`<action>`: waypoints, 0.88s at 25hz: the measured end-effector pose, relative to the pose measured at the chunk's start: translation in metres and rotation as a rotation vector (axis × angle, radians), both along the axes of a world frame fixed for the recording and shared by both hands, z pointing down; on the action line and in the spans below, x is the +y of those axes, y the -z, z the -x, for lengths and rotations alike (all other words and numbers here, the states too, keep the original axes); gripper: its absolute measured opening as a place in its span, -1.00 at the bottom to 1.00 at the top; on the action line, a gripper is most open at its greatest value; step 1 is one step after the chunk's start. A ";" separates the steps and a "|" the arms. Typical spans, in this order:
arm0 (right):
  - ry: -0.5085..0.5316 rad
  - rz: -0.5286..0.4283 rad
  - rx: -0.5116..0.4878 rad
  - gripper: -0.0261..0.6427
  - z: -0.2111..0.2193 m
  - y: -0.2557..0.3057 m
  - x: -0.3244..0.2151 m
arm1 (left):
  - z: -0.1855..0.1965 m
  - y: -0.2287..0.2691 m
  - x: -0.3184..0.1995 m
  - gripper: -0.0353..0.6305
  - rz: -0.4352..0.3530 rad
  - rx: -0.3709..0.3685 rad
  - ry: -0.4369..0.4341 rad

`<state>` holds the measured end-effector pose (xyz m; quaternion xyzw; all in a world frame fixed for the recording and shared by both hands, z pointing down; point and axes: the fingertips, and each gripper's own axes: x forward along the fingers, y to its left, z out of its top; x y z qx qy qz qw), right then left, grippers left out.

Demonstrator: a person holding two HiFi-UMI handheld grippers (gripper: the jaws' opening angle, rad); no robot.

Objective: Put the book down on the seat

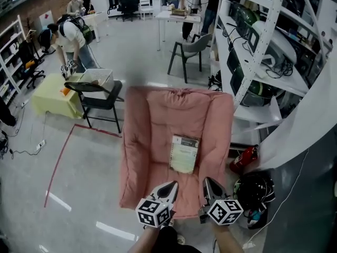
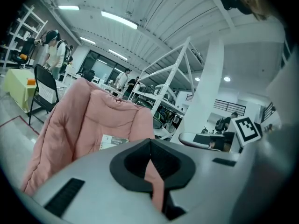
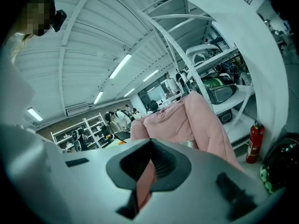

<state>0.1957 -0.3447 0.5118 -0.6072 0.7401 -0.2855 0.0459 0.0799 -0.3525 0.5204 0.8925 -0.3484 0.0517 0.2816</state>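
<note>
Grey workshop floor (image 1: 79,183), metal rack (image 1: 263,51) on the right, pink padded seat (image 1: 152,141) centre frame. Book (image 1: 184,153) lies flat on the seat, cover up, right of the middle, close to the right side bolster, nothing touching it. Left gripper (image 1: 168,190) and right gripper (image 1: 210,187) hover side by side over the seat's front edge, well apart from the book. Both pairs of jaws are together and empty; the pink sliver between the pads in each gripper view is just the seat behind. Task looks done, book is down. Risks, as a judgement: the padding is soft and looks sloped, so the book could slide toward the front or tip against the bolster if the seat gets bumped; a gripper swung forward or dropped low could nudge the cushion or shove the book. Fire extinguisher (image 1: 244,158) and helmet (image 1: 254,188) sit just beside the seat on the right, easy to clip with the right gripper when pulling away. Hard to see: the seat's front edge is covered by the grippers in the head view; the left gripper view shows only the book's top strip over the gripper body; the right gripper view shows barely a pale corner. Cover print is too small to read, and I can't tell how thick the book is.
</note>
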 end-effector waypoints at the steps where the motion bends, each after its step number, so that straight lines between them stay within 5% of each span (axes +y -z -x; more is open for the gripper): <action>1: -0.003 0.003 -0.003 -0.89 0.000 -0.001 0.001 | 0.000 0.001 0.000 -0.87 -0.001 0.000 -0.001; 22: 0.023 0.030 -0.006 -0.89 0.015 -0.009 0.009 | 0.009 -0.002 0.011 -0.87 0.007 -0.011 0.000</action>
